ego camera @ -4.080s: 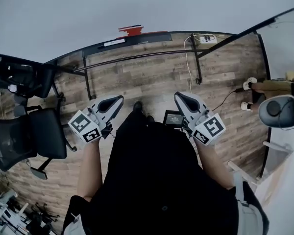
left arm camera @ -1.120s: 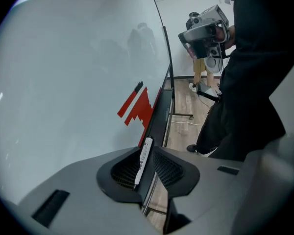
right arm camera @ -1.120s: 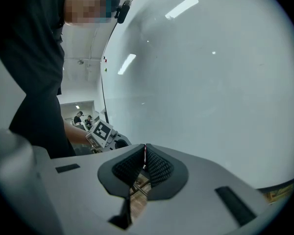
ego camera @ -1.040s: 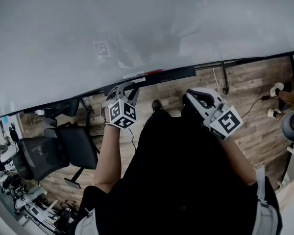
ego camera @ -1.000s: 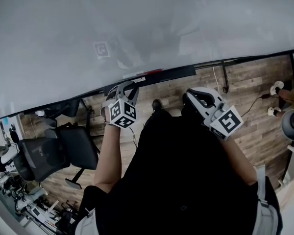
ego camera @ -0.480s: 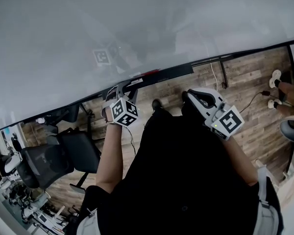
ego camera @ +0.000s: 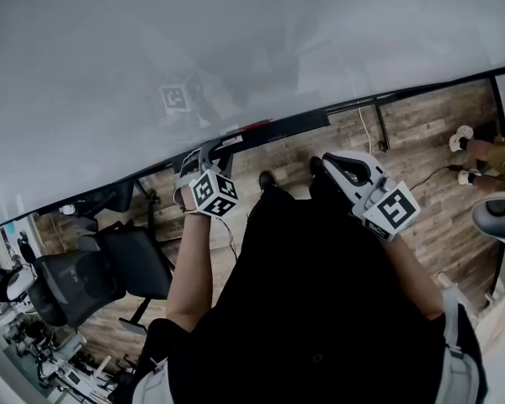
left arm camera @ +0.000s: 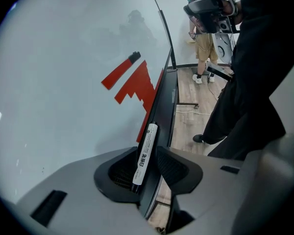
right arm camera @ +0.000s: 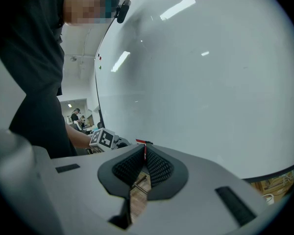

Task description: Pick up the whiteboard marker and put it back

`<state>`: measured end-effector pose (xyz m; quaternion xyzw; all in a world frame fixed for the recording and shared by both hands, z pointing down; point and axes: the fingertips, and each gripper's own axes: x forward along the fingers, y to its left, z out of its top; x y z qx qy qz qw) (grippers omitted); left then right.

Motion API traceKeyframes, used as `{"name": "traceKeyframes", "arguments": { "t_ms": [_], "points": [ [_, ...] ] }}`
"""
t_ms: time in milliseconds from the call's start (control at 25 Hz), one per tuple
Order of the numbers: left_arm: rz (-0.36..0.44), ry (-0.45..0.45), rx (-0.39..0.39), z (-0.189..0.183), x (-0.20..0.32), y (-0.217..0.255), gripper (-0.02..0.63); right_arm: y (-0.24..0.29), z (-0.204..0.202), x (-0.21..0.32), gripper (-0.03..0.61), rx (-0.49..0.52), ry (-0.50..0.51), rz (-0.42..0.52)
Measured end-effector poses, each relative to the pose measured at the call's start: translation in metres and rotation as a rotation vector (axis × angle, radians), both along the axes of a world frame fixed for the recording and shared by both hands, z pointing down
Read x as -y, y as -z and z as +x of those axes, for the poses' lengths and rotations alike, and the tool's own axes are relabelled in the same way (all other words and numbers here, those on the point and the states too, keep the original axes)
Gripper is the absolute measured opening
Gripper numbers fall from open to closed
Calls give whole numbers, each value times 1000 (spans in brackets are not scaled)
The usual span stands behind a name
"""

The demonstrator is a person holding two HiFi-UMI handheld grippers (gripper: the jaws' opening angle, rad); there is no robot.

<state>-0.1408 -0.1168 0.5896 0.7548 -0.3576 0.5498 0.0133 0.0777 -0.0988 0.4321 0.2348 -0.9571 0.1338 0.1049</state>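
The whiteboard marker [left arm camera: 144, 153], white with black print and a dark tip, lies along the black tray [left arm camera: 161, 111] at the whiteboard's foot. My left gripper [left arm camera: 148, 166] points down at the tray with its jaws open on either side of the marker, and the pads do not press on it. In the head view the left gripper [ego camera: 207, 153] reaches the tray [ego camera: 295, 123] left of the person's body. My right gripper [ego camera: 325, 165] hangs in front of the body with nothing in it. The right gripper view shows that gripper [right arm camera: 144, 156] with its pads meeting at the tips.
The whiteboard [ego camera: 236, 49] fills the upper part of the head view. A red shape [left arm camera: 134, 84] sits on the board just above the tray. Black office chairs [ego camera: 109, 263] stand at the left, and the board's stand legs [ego camera: 379, 120] and a cable [ego camera: 362, 133] lie on the wooden floor.
Since the earliest frame the person has stepped up to the board and the left gripper has gone to the tray. Over the last second both grippers have stayed nearly still.
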Motion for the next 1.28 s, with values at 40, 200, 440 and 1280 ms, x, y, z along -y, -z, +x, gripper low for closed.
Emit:
{"name": "traceKeyframes", "arguments": {
  "t_ms": [40, 200, 440, 1280],
  "points": [
    [5, 1, 3, 0, 0, 0, 132, -1, 1, 0, 20, -4, 1, -2],
    [10, -3, 16, -1, 1, 1, 132, -1, 2, 0, 20, -12, 0, -5],
    [7, -5, 38, -3, 3, -1, 107, 3, 0, 2, 20, 4, -5, 3],
    [-2, -3, 58, -6, 0, -1, 83, 3, 5, 0, 20, 10, -23, -7]
  ]
}}
